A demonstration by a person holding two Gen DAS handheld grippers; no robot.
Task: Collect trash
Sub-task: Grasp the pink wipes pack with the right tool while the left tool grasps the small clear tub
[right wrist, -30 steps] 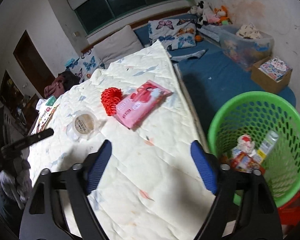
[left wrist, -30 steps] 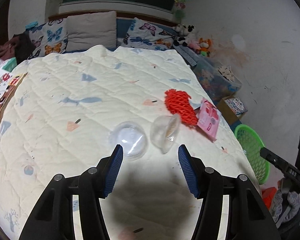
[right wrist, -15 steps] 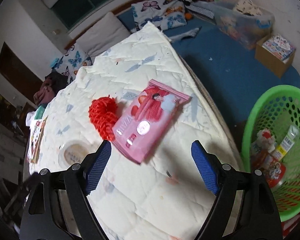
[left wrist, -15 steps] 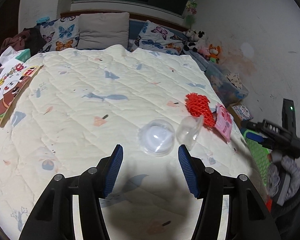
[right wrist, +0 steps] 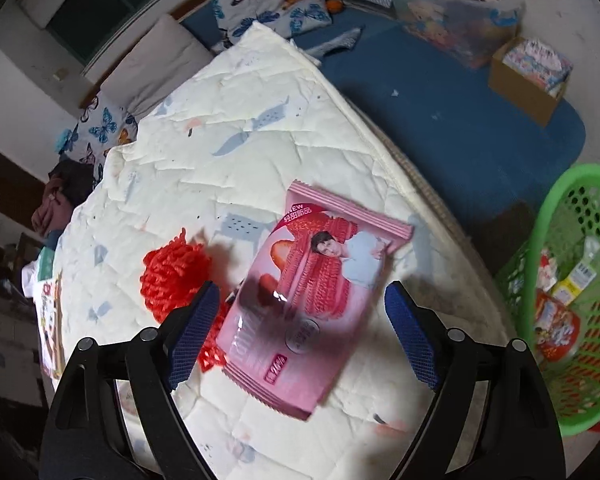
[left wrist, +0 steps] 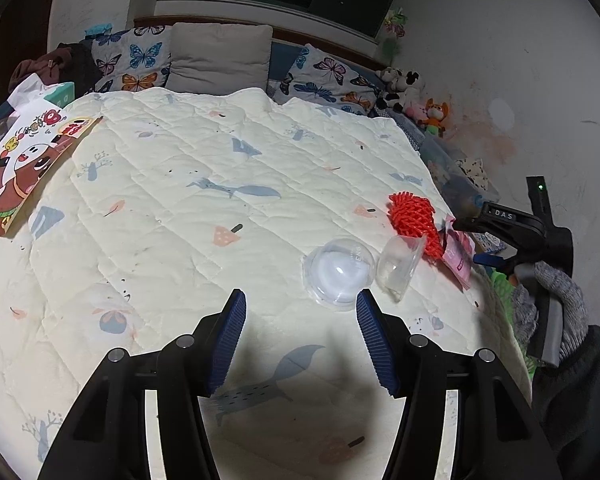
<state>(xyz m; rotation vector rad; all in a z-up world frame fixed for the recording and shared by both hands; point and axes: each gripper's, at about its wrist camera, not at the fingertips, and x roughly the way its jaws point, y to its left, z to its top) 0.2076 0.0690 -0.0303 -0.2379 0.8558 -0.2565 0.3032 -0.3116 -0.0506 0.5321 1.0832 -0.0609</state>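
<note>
We see a quilted cream bedspread (left wrist: 204,208) bearing the trash. In the right wrist view, the right gripper (right wrist: 300,328) hangs over a pink snack wrapper (right wrist: 312,292) with its jaws released and just widened a little further; the wrapper lies flat between the blue pads (right wrist: 410,344), which do not press on it. Just left of the wrapper, touching its edge, lies a red foam net (right wrist: 172,276). A green basket (right wrist: 572,216) stands on the floor beside the bed, to the right, with packets already inside. In the left wrist view, the left gripper (left wrist: 300,340) is likewise released, with nothing between its pads; a clear dome lid (left wrist: 340,272) and a clear cup (left wrist: 400,266) on its side rest just beyond the fingertips. A gloved hand (left wrist: 556,304) carries the right gripper at the far right.
</note>
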